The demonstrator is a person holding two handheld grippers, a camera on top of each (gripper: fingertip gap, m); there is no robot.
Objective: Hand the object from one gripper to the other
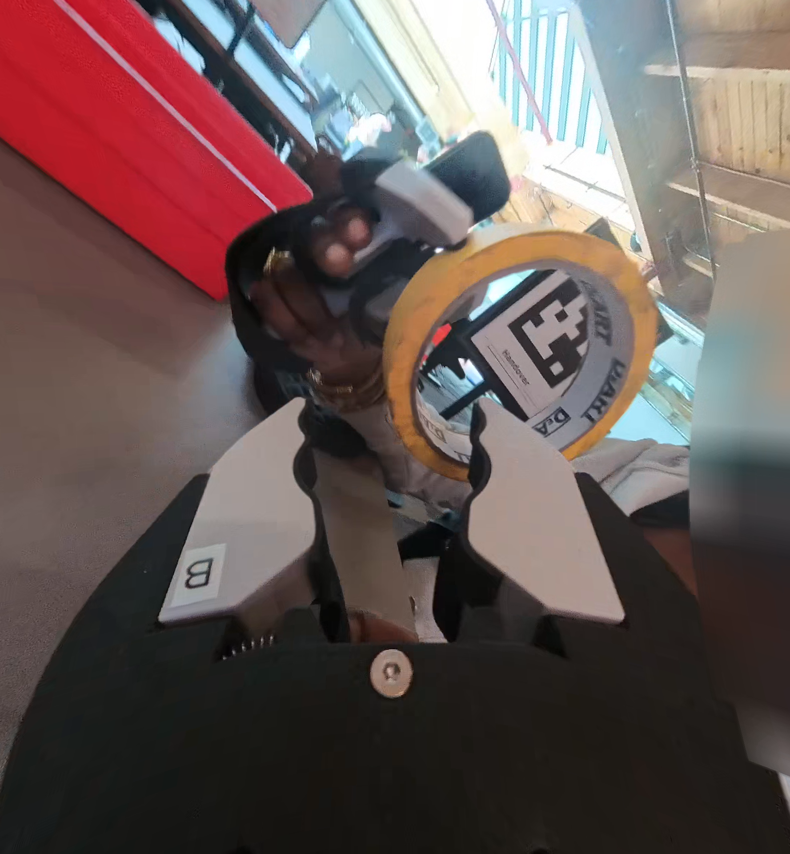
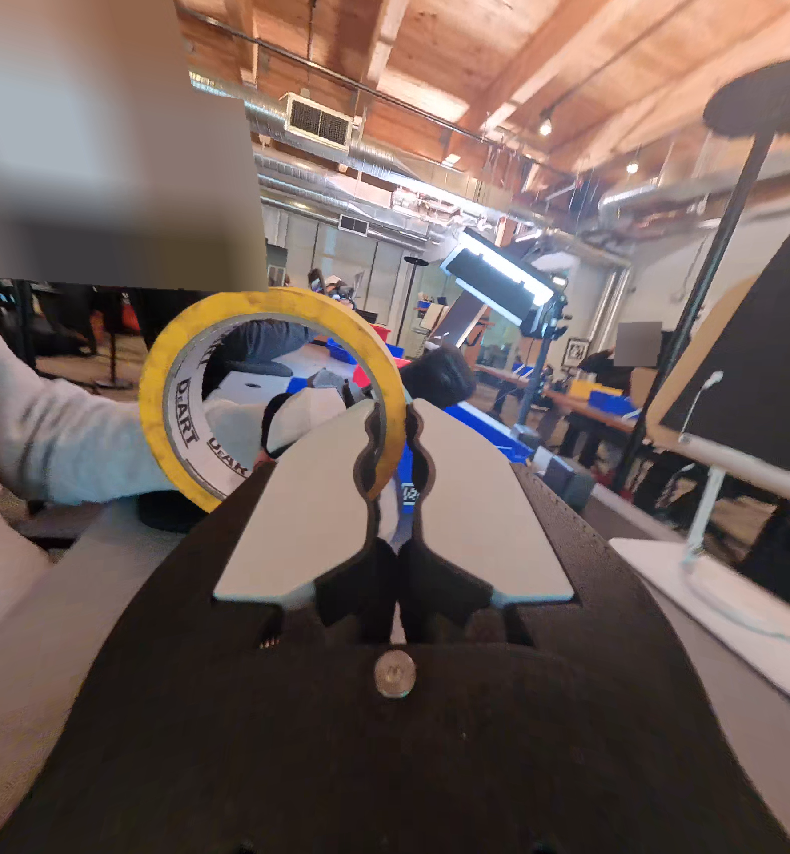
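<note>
Now the right gripper holds a yellow tape roll up in the air, its jaws pinched narrow on the ring's wall.

Seen from the left wrist view, the tape roll sits right of centre, just above the left gripper, whose jaws stand wide with nothing between them; its right fingertip overlaps the roll's lower edge, contact unclear. Further up, centre frame, a hand grips the other tool. Red panelling fills the upper left.
</note>
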